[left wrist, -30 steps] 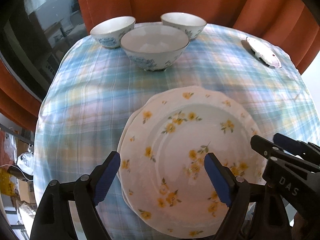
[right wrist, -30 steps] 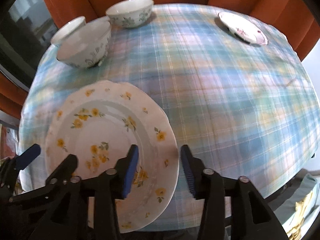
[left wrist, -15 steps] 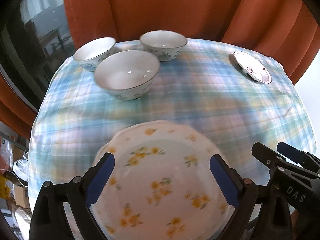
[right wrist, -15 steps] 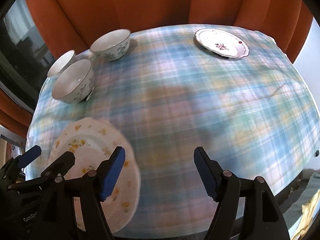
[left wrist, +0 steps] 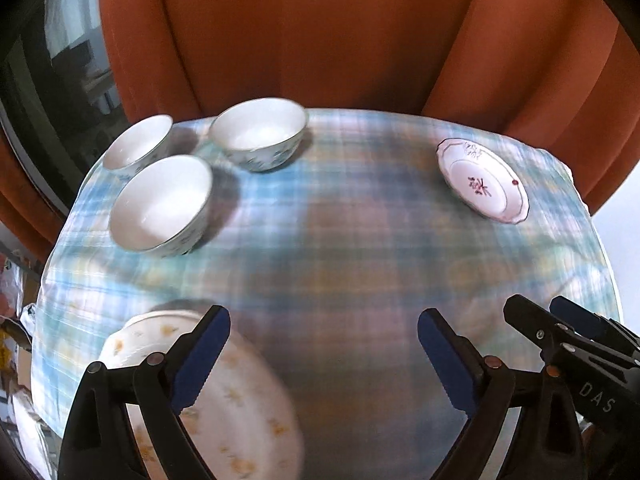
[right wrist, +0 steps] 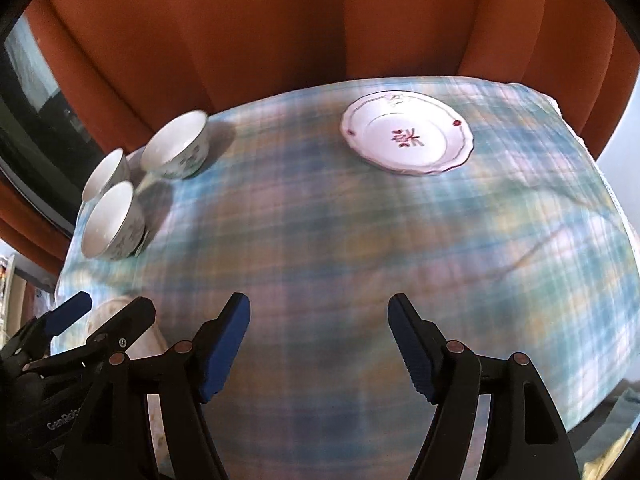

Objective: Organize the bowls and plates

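A stack of yellow-flowered plates point(left wrist: 240, 400) lies at the near left of the table, blurred, partly under my left gripper's left finger. My left gripper point(left wrist: 322, 320) hangs open over bare plaid cloth point(left wrist: 360, 240), holding nothing. To its right my right gripper point(right wrist: 319, 306) is also open and empty above the cloth. At the far left stand three white bowls point(left wrist: 160, 204) point(left wrist: 136, 148) point(left wrist: 258, 132), close together. A small white plate with a red flower point(right wrist: 406, 136) sits alone at the far right. In the right wrist view only a sliver of the yellow-flowered plates point(right wrist: 154, 344) shows, behind the left gripper point(right wrist: 100, 320).
An orange curtain point(left wrist: 320, 32) hangs close behind the round table. A dark window point(left wrist: 48, 80) is at the left. The cloth drops off at the table's edges left and right, with clutter point(left wrist: 12, 328) on the floor at the left.
Both grippers have drawn back and to the right, off the yellow-flowered plates, which stay on the table. The right gripper's jaws have widened. More of the table and the small plate now shows.
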{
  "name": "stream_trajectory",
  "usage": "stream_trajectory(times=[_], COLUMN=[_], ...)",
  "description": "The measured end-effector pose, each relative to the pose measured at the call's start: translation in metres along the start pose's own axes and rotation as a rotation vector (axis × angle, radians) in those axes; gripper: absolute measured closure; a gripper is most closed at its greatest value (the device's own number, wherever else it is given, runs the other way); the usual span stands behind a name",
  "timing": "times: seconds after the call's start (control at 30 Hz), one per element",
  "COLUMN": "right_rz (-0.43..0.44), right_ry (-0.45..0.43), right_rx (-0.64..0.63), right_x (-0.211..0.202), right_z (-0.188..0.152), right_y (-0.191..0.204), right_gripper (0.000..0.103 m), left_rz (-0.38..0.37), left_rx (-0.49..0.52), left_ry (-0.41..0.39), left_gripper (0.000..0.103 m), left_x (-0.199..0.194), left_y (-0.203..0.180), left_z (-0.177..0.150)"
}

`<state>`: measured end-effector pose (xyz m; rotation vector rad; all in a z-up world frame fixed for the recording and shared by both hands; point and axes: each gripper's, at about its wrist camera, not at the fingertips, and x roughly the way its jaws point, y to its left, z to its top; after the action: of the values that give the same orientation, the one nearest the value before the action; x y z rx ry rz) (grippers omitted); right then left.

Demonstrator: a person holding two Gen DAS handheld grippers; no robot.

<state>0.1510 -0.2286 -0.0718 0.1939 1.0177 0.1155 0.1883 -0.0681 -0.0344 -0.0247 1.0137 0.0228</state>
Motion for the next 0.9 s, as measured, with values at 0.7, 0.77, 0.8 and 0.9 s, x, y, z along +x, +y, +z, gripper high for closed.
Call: stream_trajectory(times=[0.7,0.77,0.8,0.9], right_rz=[-0.013,0.002,0.016,0.018], right_ry=[-0.035,-0.041,-0.045,-0.044], right_rx=[-0.072,-0.064,-0.055,-0.039], right_x=[0.044,0.050,0.054,0.068], right_z=[0.110,0.121,0.126,0.140], right_y=[-0.121,-0.128,-0.132,-0.140], right_gripper=[0.029,0.029,0.028,0.028], left_rz=[0.074,0.071,0.058,0.040], left_rx=[-0.038,-0.051,-0.063,-0.084], left_ry=[-0.039,-0.037,-0.033,-0.017], left_gripper=[0.014,0.016,0.021,0.025], left_x=[0.068,0.078,0.086,0.105], left_y=[-0.122,-0.127,-0.131,-0.139], left_z=[0.085,0.090,0.094,0.101])
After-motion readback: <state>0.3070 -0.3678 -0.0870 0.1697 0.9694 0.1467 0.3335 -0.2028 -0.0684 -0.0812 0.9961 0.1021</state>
